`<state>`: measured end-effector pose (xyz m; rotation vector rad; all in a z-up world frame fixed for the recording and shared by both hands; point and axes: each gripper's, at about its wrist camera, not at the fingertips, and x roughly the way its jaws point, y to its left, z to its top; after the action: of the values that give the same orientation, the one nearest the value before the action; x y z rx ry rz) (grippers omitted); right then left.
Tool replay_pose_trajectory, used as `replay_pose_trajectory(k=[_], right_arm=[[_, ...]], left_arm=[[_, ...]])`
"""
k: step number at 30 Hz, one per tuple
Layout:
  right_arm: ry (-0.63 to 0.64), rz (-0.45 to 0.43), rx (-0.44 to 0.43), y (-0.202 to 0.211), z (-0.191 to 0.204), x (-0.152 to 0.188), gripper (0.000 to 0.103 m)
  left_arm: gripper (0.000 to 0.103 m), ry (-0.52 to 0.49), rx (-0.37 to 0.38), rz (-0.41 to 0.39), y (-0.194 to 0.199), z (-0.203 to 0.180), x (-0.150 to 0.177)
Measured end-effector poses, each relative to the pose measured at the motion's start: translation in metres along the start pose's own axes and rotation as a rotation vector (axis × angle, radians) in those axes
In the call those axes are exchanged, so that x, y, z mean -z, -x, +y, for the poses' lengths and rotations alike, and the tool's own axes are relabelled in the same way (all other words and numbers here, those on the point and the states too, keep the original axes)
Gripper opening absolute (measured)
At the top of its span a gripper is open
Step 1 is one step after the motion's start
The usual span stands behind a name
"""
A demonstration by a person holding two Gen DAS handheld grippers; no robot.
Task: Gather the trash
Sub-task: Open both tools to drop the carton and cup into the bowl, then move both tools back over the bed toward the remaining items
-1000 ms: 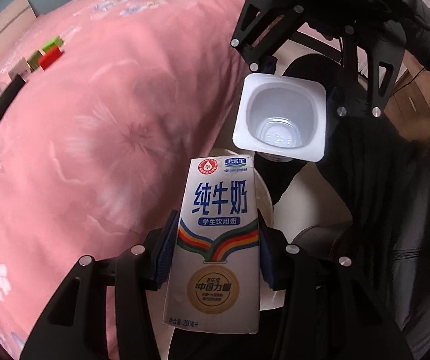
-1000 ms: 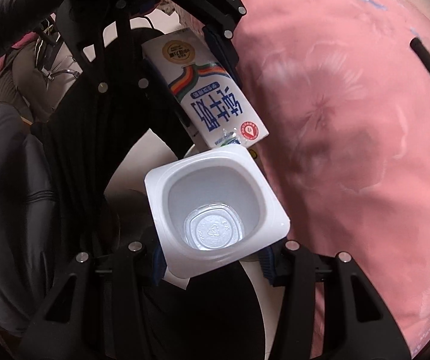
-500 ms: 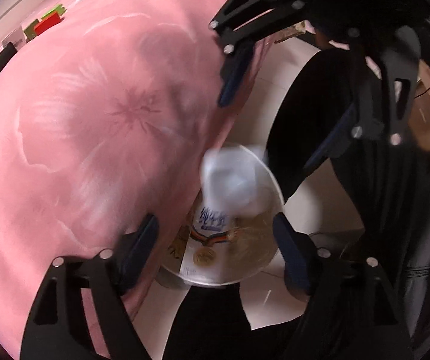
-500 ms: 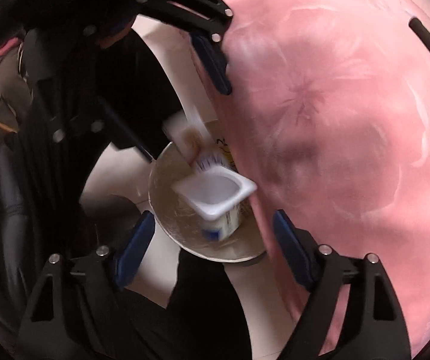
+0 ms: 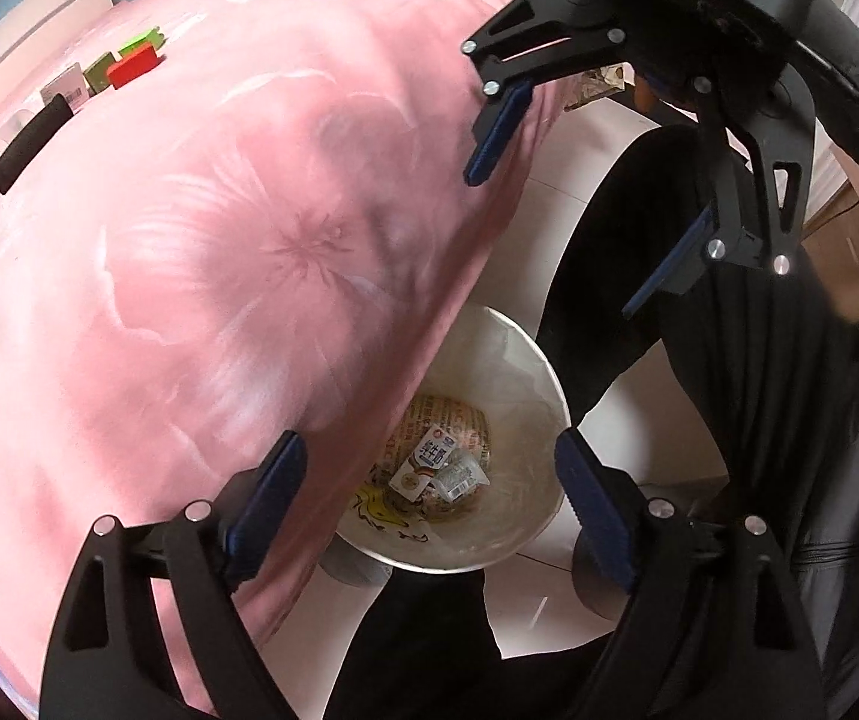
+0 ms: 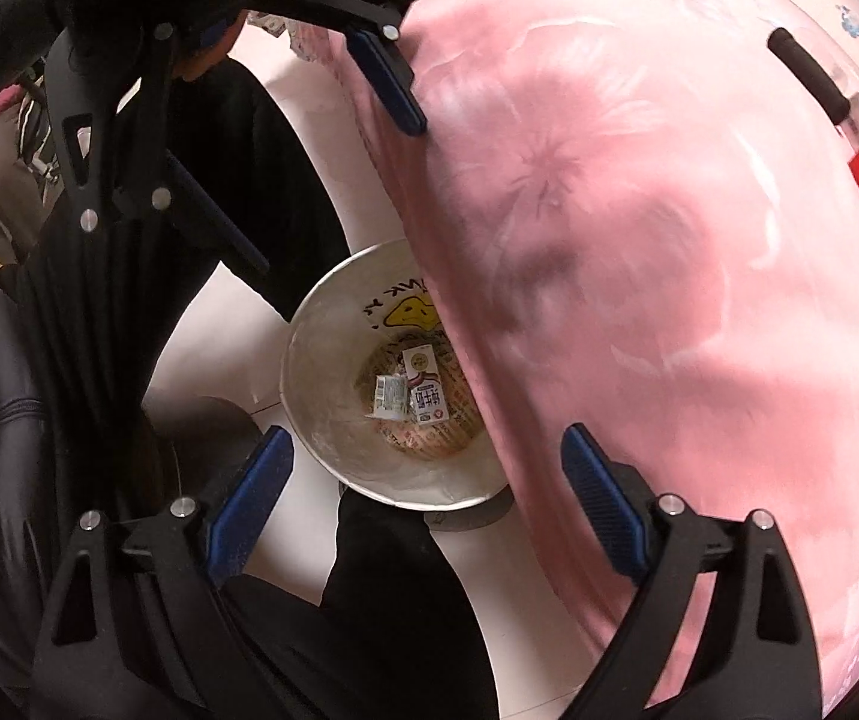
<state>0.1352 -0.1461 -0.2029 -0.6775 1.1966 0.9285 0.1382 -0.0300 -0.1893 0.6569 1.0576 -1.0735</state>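
My left gripper (image 5: 423, 498) hangs with its jaws spread wide and nothing between them, and my right gripper (image 6: 426, 498) is just the same, both poised above the trash bin (image 5: 540, 372) that stands on the pale floor tight against the side of the bed. Down at the bottom of the bin lies the milk carton (image 5: 428, 463) flat on its side, with the plastic cup (image 5: 459, 476) touching it, both resting on printed wrappers beneath the liner. So I judge this round of the job done: two pieces are in. What is left, as far as I can see, sits well apart up on the pink bedspread (image 5: 201, 252): a red block (image 5: 132, 67), green blocks (image 5: 140, 39), a white labelled box (image 5: 63, 84) and a black bar (image 5: 27, 144), though I cannot tell which of these count as trash. Both my hands point steeply downward over the rim, facing each other across the bin, my dark trouser legs either side of it
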Motion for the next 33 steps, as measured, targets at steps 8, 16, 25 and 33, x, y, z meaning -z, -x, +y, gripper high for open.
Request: replay_pose_trajectory(k=[8,16,25,33], right_arm=[[-0.029,-0.026,0.038,0.016,0.001,0.006,0.089],[-0.039,-0.069,0.084,0.046,0.003,0.008,0.089],[-0.068,-0.117,0.145,0.079,0.004,0.004,0.089],[-0.141,-0.187,0.182,0.110,0.005,-0.004,0.089]], left_arm=[[0.089,0.004,-0.040,-0.002,0.011,0.007,-0.006],[0.091,0.054,-0.109,-0.045,0.034,0.012,-0.014],[0.091,0.108,-0.176,-0.113,0.061,0.014,-0.018],[0.092,0.200,-0.257,-0.181,0.094,0.019,-0.026]])
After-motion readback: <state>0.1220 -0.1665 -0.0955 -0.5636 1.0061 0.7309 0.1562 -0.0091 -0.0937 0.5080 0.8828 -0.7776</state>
